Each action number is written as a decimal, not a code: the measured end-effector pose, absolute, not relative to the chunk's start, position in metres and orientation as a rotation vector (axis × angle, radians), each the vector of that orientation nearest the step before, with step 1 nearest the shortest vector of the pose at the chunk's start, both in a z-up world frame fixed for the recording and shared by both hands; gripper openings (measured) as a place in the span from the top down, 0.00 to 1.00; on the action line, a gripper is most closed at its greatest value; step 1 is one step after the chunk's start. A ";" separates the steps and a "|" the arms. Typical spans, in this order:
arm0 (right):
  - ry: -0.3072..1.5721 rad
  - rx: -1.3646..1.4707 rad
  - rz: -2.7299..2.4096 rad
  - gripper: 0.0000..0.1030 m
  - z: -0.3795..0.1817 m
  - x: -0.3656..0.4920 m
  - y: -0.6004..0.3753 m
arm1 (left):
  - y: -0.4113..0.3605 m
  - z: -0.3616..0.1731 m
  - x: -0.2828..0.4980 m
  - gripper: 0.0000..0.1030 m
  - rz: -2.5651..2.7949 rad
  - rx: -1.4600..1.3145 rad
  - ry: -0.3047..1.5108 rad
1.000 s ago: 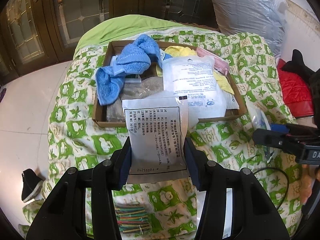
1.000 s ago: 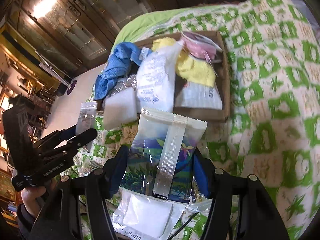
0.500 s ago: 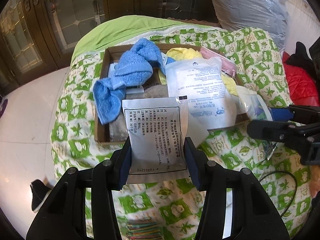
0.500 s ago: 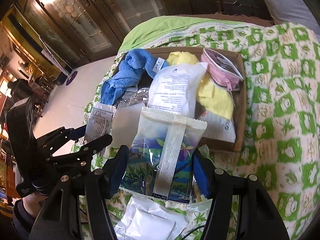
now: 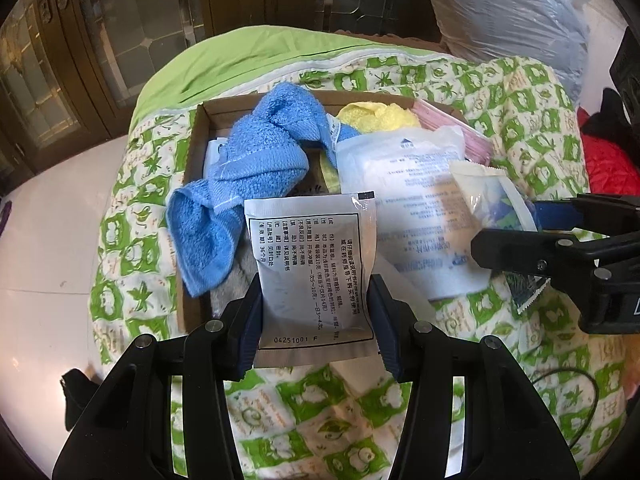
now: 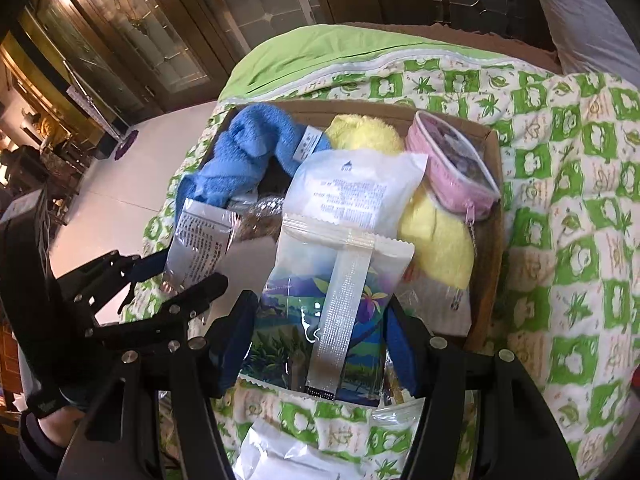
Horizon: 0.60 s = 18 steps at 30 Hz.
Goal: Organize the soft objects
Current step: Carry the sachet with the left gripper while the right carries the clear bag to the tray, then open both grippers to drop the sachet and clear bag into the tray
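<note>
A: Left claw (image 5: 316, 316) first. State?

B: Clenched on a silver-white sachet (image 5: 314, 268), pads pressed against both side edges. Black-bordered panel of printed text faced the camera, a batch code along the bottom. The sachet stood upright, poking above the fingers.

A: And the right claw (image 6: 320, 332)?

B: Also clenched, on a colourful snack packet (image 6: 332, 300) with a clear seam strip down the middle and a landscape print. Blue pads gripped its lower sides.

A: Where were both, relative to the box?

B: Both packets hung over the near edge of the cardboard box (image 5: 192, 152), which sat on a bed under a green-and-white quilt (image 5: 532, 120). From the left wrist view, the right claw came in from the right side, its packet just over the box's near right corner.

A: Box contents?

B: Blue towel (image 5: 256, 168) draped across the left half, one end spilling over the near rim. Yellow cloth (image 6: 436, 236) at the back and right. Pink zip pouch (image 6: 452, 168) in the far right corner, resting on the yellow cloth. A large white printed bag (image 6: 356, 188) lay across the middle. Something grey under the towel, possibly another cloth; too covered to tell.

A: Anything outside the box?

B: A clear-wrapped white pack (image 6: 288, 456) lay on the quilt, beneath the right claw. A big grey plastic bag (image 5: 504, 8) beyond the bed, and a red garment (image 5: 608, 168) at the right.
</note>
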State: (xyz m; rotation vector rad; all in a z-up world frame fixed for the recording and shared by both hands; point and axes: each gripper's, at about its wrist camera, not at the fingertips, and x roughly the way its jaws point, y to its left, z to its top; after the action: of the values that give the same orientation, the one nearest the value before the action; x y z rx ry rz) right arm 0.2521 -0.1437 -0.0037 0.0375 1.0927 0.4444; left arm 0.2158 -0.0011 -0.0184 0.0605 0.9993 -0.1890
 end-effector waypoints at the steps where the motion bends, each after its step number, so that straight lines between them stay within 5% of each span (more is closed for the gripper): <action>1: 1.094 0.035 0.441 0.40 -0.003 0.255 -0.143 | 0.000 -0.020 0.221 0.52 -0.189 0.053 1.006; 18: 1.104 -0.009 0.392 0.39 -0.013 0.302 -0.131 | 0.013 -0.030 0.300 0.52 -0.161 0.045 1.046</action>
State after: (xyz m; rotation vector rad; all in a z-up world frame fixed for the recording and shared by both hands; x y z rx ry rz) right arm 0.3021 -0.1312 -0.0133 -0.0085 1.1041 0.3924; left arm 0.3001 0.0134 -0.0295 0.0448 1.0463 -0.1615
